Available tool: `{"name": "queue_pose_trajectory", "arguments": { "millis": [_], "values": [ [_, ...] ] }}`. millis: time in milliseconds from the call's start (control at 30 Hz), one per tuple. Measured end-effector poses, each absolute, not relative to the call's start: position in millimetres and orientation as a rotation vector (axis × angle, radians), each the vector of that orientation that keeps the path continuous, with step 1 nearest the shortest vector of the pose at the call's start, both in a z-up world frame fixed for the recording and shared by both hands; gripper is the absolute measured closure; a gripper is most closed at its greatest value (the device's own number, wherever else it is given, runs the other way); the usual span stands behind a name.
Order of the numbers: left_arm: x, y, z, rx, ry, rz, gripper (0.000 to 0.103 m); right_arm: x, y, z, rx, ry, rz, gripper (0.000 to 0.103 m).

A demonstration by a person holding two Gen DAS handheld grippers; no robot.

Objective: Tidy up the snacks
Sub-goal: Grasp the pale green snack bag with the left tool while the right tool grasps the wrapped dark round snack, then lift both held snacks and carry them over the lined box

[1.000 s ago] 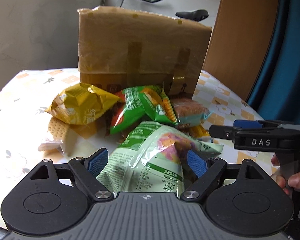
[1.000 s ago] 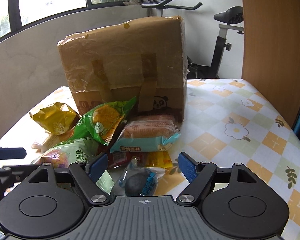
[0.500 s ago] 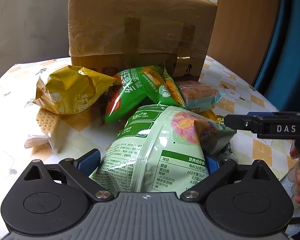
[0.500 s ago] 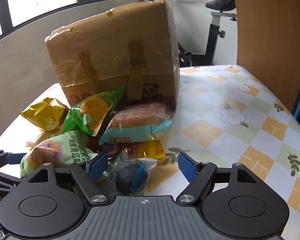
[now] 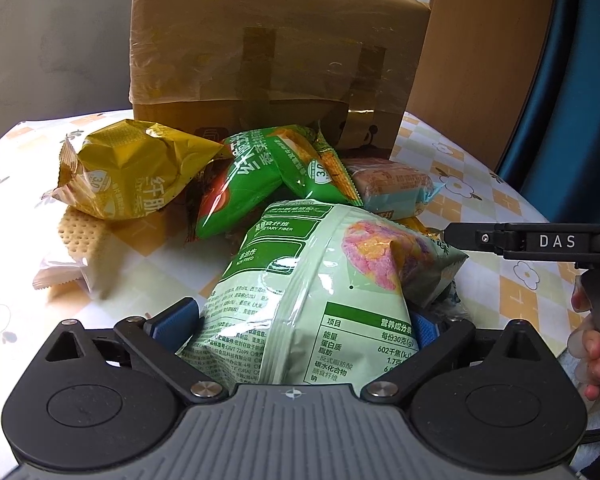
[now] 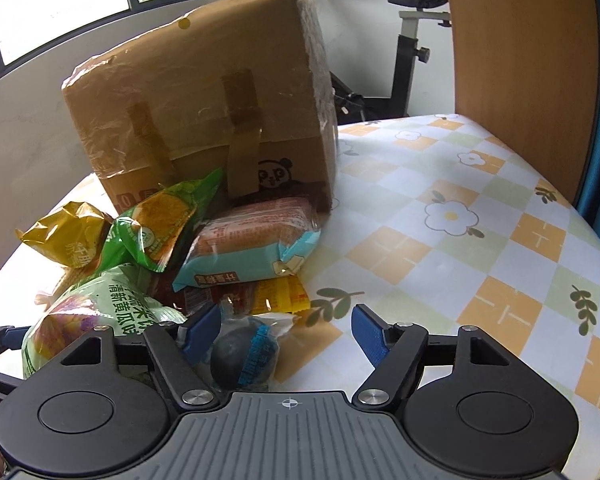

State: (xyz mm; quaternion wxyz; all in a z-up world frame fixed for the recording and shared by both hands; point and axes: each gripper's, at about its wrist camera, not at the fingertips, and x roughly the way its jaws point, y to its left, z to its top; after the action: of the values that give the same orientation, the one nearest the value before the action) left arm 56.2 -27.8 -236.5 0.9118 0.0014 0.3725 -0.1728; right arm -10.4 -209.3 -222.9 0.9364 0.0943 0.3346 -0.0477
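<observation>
A taped cardboard box point(image 5: 276, 60) is standing at the back of the counter point(image 6: 480, 240), with the snack packets piled against its front. The pale green bag point(image 5: 320, 280) is lying nearest, its long axis running straight away from the left gripper point(image 5: 296, 326), whose jaws are standing fully spread on either side of it without pressing. The right gripper point(image 6: 286, 332), having just been narrowing, is half open over a small dark wrapped snack point(image 6: 242, 356), gripping nothing.

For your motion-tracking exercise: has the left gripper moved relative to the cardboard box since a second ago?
Yes. The left gripper has advanced toward the cardboard box, which looms larger; its jaws, just opening, now straddle the pale green snack bag.
</observation>
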Motion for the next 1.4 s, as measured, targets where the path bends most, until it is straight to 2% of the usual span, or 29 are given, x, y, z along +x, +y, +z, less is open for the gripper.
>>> {"name": "queue_pose_trajectory", "arguments": {
  "millis": [100,167,233,333,567,833,1200,1400],
  "values": [
    [57,-29,-238,0.007,0.752,-0.361,0.000,-10,-211,-225,0.199,0.695,-0.100,0.034],
    [53,-29,-236,0.009,0.721,-0.354,0.005,-11,-211,-226,0.199,0.698,-0.101,0.034],
    [50,-27,-231,-0.009,0.703,-0.355,0.015,-11,-212,-226,0.203,0.700,-0.100,0.034],
    [45,-24,-228,-0.012,0.692,-0.338,0.017,-10,-212,-228,0.205,0.708,-0.093,0.034],
    [29,-12,-216,-0.054,0.644,-0.335,0.018,-6,-206,-231,0.195,0.733,-0.066,0.036],
    [11,-8,-203,-0.035,0.543,-0.320,0.018,6,-184,-242,0.138,0.771,0.012,0.046],
    [7,0,-196,-0.049,0.490,-0.223,0.018,12,-183,-253,0.143,0.748,0.019,0.046],
    [6,0,-193,-0.042,0.471,-0.192,0.017,8,-184,-252,0.149,0.747,0.038,0.055]
  ]
}}
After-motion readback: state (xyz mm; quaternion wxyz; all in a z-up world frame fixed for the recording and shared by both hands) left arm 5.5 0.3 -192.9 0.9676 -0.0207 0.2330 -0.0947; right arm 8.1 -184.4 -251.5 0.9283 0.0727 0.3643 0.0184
